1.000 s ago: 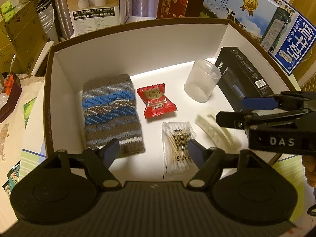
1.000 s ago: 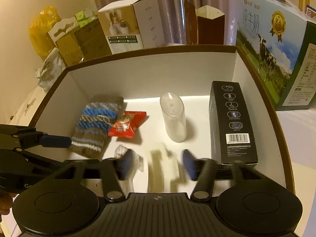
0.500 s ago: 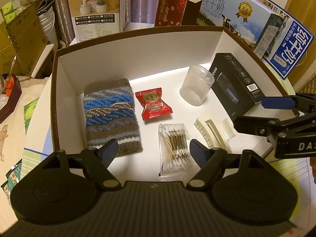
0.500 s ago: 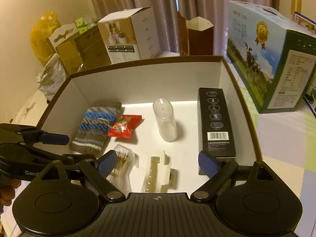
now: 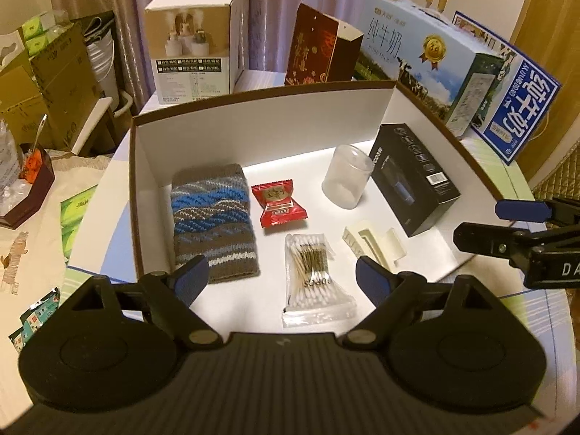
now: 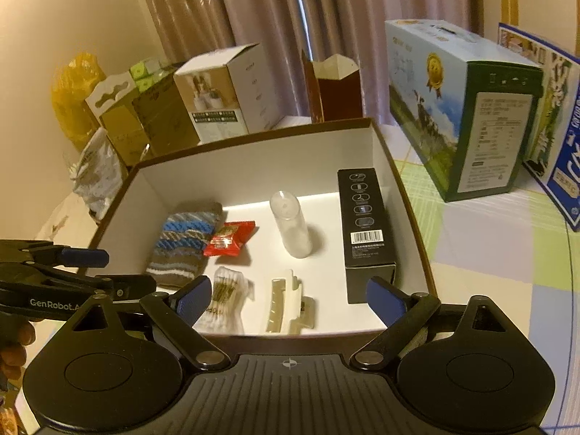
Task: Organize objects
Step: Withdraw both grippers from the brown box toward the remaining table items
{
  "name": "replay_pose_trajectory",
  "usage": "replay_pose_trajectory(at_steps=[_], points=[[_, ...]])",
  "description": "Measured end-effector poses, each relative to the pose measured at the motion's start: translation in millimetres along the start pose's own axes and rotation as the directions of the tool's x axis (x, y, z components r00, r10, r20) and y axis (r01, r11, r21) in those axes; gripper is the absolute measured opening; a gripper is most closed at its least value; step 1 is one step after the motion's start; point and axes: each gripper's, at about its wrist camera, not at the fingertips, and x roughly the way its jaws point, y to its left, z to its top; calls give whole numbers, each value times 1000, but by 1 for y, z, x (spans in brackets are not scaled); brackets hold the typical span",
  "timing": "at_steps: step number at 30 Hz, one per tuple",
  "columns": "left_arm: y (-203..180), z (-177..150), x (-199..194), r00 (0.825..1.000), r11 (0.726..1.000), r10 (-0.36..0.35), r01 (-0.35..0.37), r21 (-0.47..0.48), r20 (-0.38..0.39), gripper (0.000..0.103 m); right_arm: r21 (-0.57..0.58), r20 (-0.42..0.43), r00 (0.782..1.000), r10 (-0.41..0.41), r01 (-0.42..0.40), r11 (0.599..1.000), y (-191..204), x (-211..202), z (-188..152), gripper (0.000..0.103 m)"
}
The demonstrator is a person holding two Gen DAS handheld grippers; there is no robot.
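A white-lined box point(image 5: 253, 127) point(image 6: 253, 159) with a brown rim holds a knitted striped sleeve point(image 5: 212, 217) point(image 6: 185, 243), a red snack packet point(image 5: 279, 203) point(image 6: 228, 241), a clear plastic cup point(image 5: 346, 177) point(image 6: 291, 228) on its side, a black carton point(image 5: 413, 177) point(image 6: 366, 224), a bag of cotton swabs point(image 5: 311, 275) point(image 6: 226, 299) and a cream hair claw point(image 5: 373, 244) point(image 6: 288, 302). My left gripper point(image 5: 281, 275) point(image 6: 72, 264) hovers open above the box's near edge. My right gripper point(image 6: 288, 293) point(image 5: 482, 224) is open too, held back over the near rim, with nothing between its fingers.
Cartons stand behind the box: a white humidifier box point(image 5: 195, 47), a dark red box point(image 5: 319, 50) and milk cartons point(image 5: 427, 61) point(image 6: 460, 108). Cardboard boxes point(image 5: 43, 83) and a dark tray point(image 5: 25, 188) sit at the left. A checked cloth point(image 6: 489, 239) covers the table on the right.
The hair claw now lies still in the box after dropping from the right gripper, which opened wide and pulled back. Both grippers have risen and drawn away from the box.
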Motion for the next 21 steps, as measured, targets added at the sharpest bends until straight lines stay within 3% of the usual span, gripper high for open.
replay_pose_trajectory(at_steps=[21], points=[[-15,-44,-73,999,999,2,0,-38,54,86,32,48,998,39,-40,999,12,-71,-38,91]])
